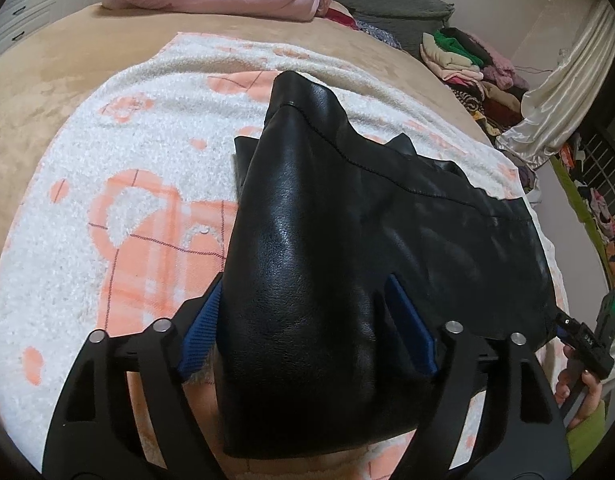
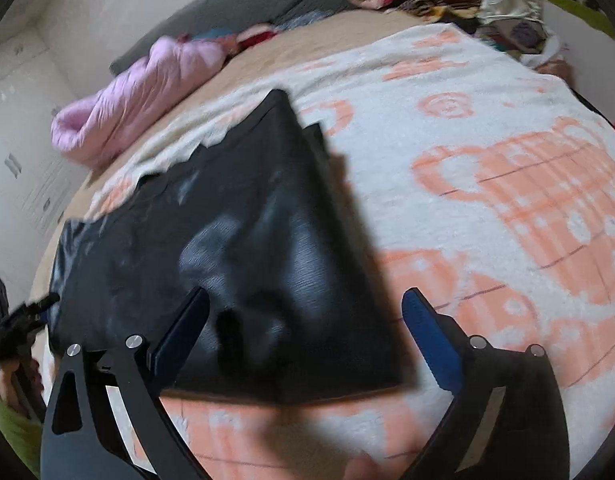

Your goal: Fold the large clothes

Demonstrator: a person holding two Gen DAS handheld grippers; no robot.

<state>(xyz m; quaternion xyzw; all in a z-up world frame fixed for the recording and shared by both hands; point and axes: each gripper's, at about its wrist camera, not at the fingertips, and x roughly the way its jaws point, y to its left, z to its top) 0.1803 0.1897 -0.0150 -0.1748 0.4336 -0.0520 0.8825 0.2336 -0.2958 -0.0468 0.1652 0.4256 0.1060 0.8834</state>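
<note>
Our left gripper clamps a raised fold of the black leather garment, while our right gripper hangs wide open and holding nothing above the garment's near edge, the rest lying flat on the white-and-peach blanket over the bed.

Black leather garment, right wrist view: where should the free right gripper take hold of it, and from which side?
The right gripper is open above the black leather garment. Probably best is the near hem corner, approached from the bare blanket on the right: that edge lies flat and exposed, so one finger could slide under. The left gripper already has the raised fold.
</note>
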